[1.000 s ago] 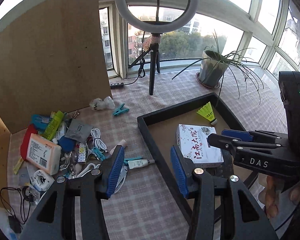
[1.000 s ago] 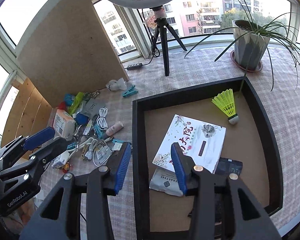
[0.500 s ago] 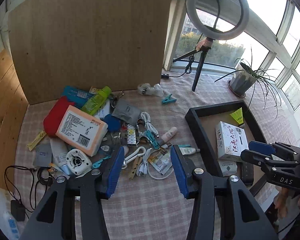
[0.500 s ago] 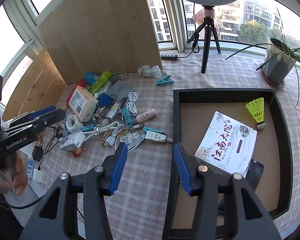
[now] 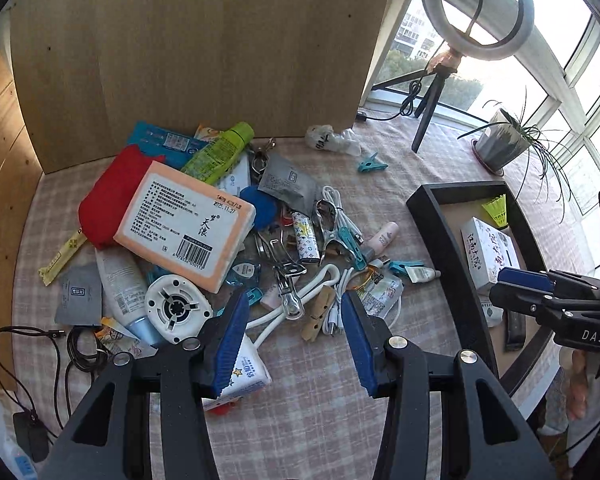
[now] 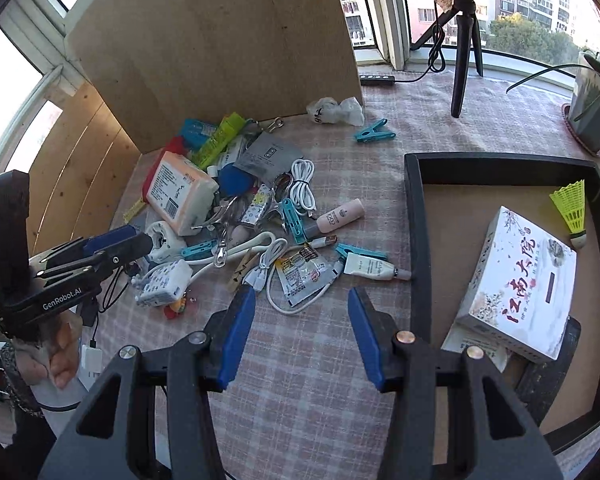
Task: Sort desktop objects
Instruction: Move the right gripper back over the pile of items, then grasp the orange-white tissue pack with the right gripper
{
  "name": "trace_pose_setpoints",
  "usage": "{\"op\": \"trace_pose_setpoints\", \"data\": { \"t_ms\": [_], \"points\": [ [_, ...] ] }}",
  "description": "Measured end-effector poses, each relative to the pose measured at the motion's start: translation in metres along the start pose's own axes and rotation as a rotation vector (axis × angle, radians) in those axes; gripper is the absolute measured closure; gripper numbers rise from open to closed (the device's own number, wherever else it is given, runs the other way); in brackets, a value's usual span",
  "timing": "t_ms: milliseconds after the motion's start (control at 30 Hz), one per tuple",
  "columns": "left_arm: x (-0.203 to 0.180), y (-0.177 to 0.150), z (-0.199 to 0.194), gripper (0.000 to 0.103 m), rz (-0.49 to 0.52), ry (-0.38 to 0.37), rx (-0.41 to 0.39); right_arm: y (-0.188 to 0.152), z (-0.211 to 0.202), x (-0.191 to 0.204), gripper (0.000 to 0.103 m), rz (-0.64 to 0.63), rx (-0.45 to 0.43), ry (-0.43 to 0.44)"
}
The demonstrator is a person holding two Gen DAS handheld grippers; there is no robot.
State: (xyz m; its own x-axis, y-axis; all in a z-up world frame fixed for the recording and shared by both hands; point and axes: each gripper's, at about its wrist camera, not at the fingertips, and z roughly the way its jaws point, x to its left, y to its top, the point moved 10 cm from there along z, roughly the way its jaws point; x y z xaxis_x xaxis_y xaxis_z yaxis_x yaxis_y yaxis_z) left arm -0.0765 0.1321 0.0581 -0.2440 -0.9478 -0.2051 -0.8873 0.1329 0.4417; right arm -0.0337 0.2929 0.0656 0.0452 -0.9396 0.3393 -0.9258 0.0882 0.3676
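A heap of small objects lies on the checked cloth: an orange tissue pack (image 5: 184,224), a red pouch (image 5: 108,196), a green bottle (image 5: 220,152), a white fan (image 5: 176,308), white cables (image 5: 300,304) and clips. My left gripper (image 5: 294,340) is open and empty, just above the heap's near edge. My right gripper (image 6: 300,332) is open and empty over bare cloth between the heap and the black tray (image 6: 416,216). The tray holds a white box (image 6: 520,284) and a yellow shuttlecock (image 6: 572,208).
A wooden board (image 5: 188,48) stands behind the heap. A ring light on a tripod (image 5: 436,92) and a potted plant (image 5: 500,144) stand at the back. A teal clip (image 6: 374,132) and a crumpled bag (image 6: 336,110) lie apart. Black cables (image 5: 40,344) trail at the left.
Both grippers have swung left from over the tray toward the heap. The left one has come down closer to the heap. Both stay open and empty.
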Motion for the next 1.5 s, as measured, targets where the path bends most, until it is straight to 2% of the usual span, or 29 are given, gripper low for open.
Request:
{"op": "trace_pose_setpoints", "data": {
  "t_ms": [233,467,567,700,933,1133,1333,1500],
  "points": [
    [0.049,-0.012,-0.001,0.058,-0.087,0.037,0.008,-0.010,0.028,0.029,0.055,-0.007,0.058,0.056],
    [0.093,-0.045,0.003,0.058,-0.231,0.057,0.022,-0.013,0.062,0.075,0.059,-0.081,0.126,0.111],
    [0.103,-0.058,0.007,0.058,-0.291,0.045,0.026,-0.013,0.076,0.093,0.063,-0.089,0.156,0.140],
    [0.110,-0.070,0.011,0.058,-0.346,0.030,0.034,-0.015,0.092,0.114,0.063,-0.098,0.191,0.167],
    [0.110,-0.079,0.013,0.058,-0.361,0.016,0.042,-0.017,0.109,0.131,0.064,-0.117,0.213,0.165],
    [0.117,-0.065,0.009,0.058,-0.352,0.034,0.031,0.004,0.106,0.125,0.064,-0.122,0.177,0.135],
    [0.127,-0.021,0.007,0.058,-0.388,0.009,-0.020,0.054,0.106,0.135,0.064,-0.169,0.120,0.113],
    [0.134,0.010,0.027,0.056,-0.458,-0.036,-0.028,0.089,0.125,0.145,0.064,-0.176,0.121,0.110]
  ]
}}
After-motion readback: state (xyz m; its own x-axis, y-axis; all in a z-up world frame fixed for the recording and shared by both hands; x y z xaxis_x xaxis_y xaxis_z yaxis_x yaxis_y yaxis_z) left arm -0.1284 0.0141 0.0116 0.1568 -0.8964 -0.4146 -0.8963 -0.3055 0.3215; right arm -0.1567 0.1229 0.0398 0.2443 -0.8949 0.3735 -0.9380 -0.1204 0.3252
